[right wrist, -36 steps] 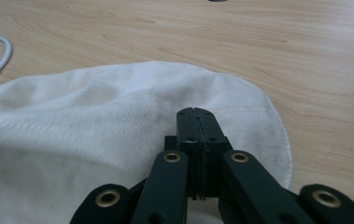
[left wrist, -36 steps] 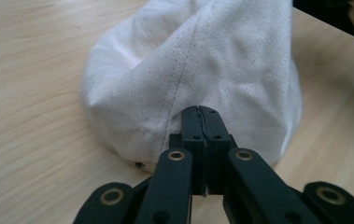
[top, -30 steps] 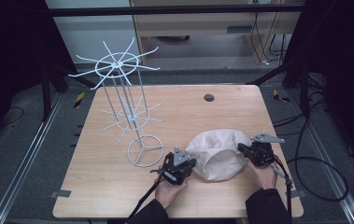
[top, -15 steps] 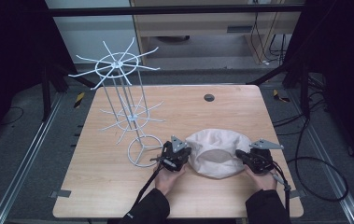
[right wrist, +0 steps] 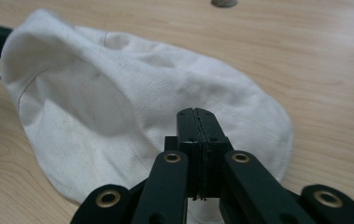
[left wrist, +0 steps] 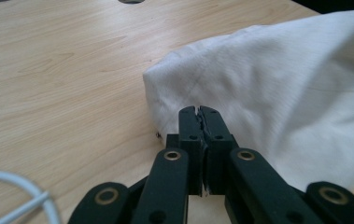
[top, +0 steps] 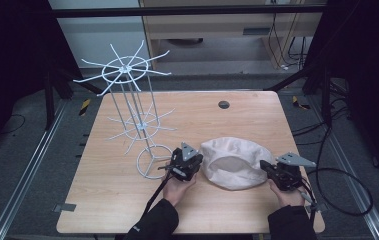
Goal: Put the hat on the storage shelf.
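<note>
Lower centre-right of high view: white cotton fabric hat (top: 233,161), on light wooden table (top: 127,200).
left gripper (top: 189,165): jaws pinched on hat's left edge.
right gripper (top: 273,173): jaws clamped on hat's right edge.
upper left: white wire display rack (top: 133,112), standing.
step tip: lift both sides evenly, keeping the brim taut, so the opening stays wide for a rack prong.

white cap (left wrist: 277,93) cut off right, wire rack (left wrist: 11,193) blurred
</note>
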